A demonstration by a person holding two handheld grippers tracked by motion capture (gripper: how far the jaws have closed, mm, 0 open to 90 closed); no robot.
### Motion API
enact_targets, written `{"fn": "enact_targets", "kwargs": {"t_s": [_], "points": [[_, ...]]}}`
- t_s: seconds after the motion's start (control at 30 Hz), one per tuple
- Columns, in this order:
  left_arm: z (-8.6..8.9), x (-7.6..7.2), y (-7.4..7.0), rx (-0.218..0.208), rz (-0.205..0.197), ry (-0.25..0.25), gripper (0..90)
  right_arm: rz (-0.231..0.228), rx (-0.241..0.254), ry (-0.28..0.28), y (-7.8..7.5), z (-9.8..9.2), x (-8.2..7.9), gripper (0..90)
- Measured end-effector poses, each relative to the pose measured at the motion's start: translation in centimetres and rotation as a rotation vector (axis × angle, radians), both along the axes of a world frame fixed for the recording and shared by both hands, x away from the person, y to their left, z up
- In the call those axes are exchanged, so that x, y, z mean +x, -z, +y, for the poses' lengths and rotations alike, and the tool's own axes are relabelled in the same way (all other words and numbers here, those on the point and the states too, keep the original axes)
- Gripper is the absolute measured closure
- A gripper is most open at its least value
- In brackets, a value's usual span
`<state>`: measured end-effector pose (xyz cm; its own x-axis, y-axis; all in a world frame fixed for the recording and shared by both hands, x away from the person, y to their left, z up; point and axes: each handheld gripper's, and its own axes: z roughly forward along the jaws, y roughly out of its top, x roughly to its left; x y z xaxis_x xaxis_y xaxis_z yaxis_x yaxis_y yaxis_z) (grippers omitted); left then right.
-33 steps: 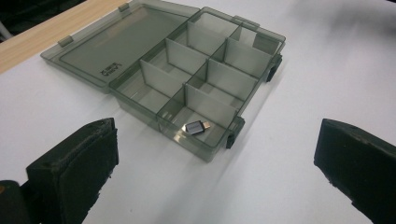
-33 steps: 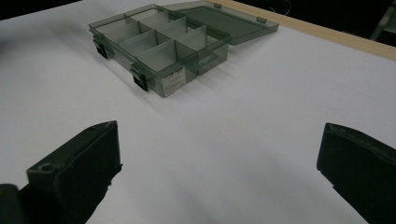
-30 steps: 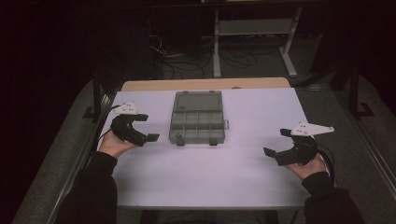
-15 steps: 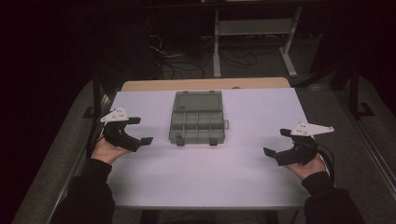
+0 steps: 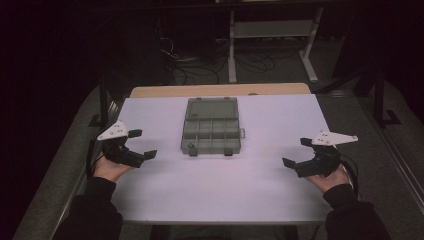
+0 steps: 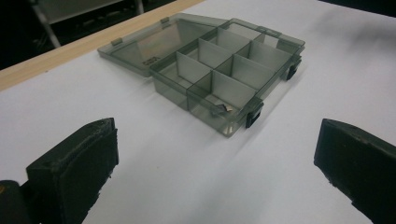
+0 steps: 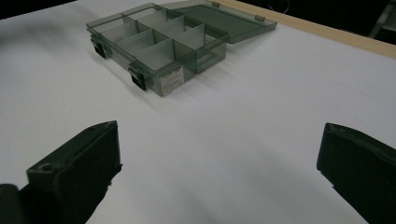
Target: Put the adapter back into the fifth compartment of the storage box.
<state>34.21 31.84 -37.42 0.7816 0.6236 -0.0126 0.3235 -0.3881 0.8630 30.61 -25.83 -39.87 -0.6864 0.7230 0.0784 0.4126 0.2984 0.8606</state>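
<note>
1. Retreat on the left: compared with a second ago, the left gripper (image 5: pixel 139 143) has pulled back from beside the organiser box (image 5: pixel 212 127) toward the near-left edge of the white table (image 5: pixel 215 190). It now sits well apart from the box, jaws spread wide and empty.
2. Across the table, the right gripper (image 5: pixel 296 152) has not shifted over the same second, resting near the right edge, jaws likewise released and holding nothing.
3. Between them, the smoky-grey box lies in the middle of the far half of the table, lid (image 6: pixel 149 39) thrown flat open behind it. Its compartments look bare except for one small metallic piece (image 6: pixel 225 108) in the cell by the front left latch, seen from the left gripper view.
4. Judgement: both tools parked away from the box suggests a pause between steps rather than a reach in progress.
5. Room to move is generous: bare tabletop all round the box. The tight spots are the table's side edges, close to each hand.
</note>
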Motion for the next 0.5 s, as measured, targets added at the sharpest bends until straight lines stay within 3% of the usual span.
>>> {"fn": "enact_targets", "kwargs": {"t_s": [0.27, 0.5], "points": [[1.9, -1.4, 0.8, -0.087, -0.027, -0.072, 0.0, 0.008, -0.006, 0.001, 0.1, 0.1, 0.0, 0.0], [2.9, -2.3, 1.3, -0.100, -0.035, -0.102, 0.0, 0.018, -0.006, 0.007, 0.2, 0.0, 0.0, 0.0]]}}
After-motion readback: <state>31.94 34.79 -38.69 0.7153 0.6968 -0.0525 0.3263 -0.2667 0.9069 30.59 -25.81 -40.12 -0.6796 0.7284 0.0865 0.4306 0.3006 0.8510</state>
